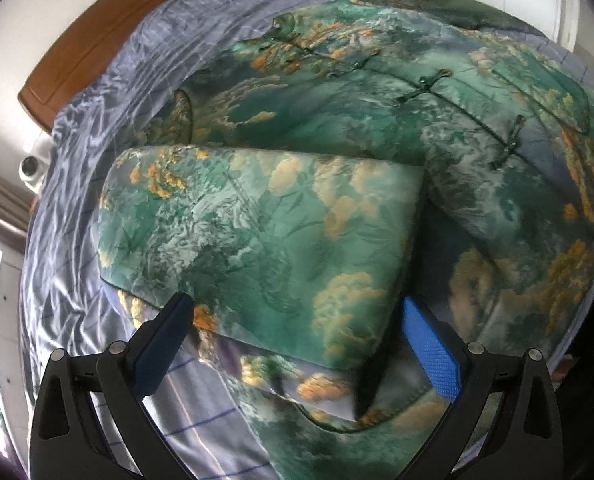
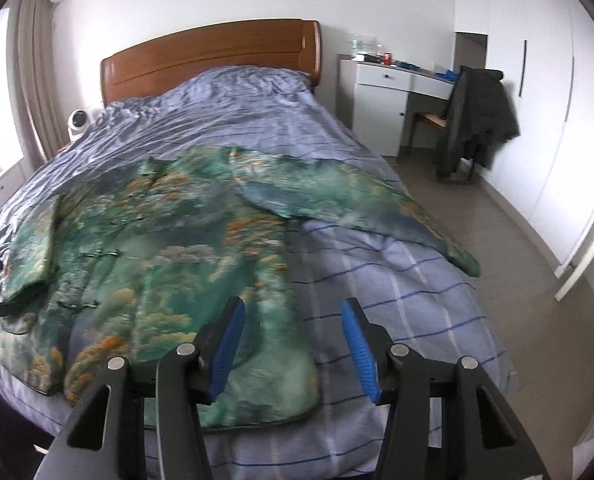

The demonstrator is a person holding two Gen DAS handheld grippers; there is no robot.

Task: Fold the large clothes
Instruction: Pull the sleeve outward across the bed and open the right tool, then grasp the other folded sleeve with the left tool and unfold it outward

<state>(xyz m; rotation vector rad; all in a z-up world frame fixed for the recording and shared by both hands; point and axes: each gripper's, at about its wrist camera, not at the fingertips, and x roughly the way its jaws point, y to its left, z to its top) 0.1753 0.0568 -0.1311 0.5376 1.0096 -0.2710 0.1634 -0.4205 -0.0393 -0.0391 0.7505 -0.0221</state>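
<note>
A green padded jacket (image 2: pixel 169 248) with orange blossoms and knot buttons lies spread front-up on the bed. In the left wrist view one sleeve (image 1: pixel 257 240) is folded across the jacket's body (image 1: pixel 377 120). My left gripper (image 1: pixel 301 344) hovers over that sleeve's near edge, open wide, its pads touching nothing. The other sleeve (image 2: pixel 357 204) stretches out flat toward the bed's right side. My right gripper (image 2: pixel 295 348) is open above the jacket's lower hem and the bedcover, with nothing between its blue pads (image 2: pixel 229 344).
The bed has a blue striped cover (image 2: pixel 397 292) and a wooden headboard (image 2: pixel 213 56). A white desk (image 2: pixel 385 92) and a chair with a dark coat (image 2: pixel 477 120) stand to the right, by a white wardrobe (image 2: pixel 537 120). A small white fan (image 2: pixel 79 122) sits left.
</note>
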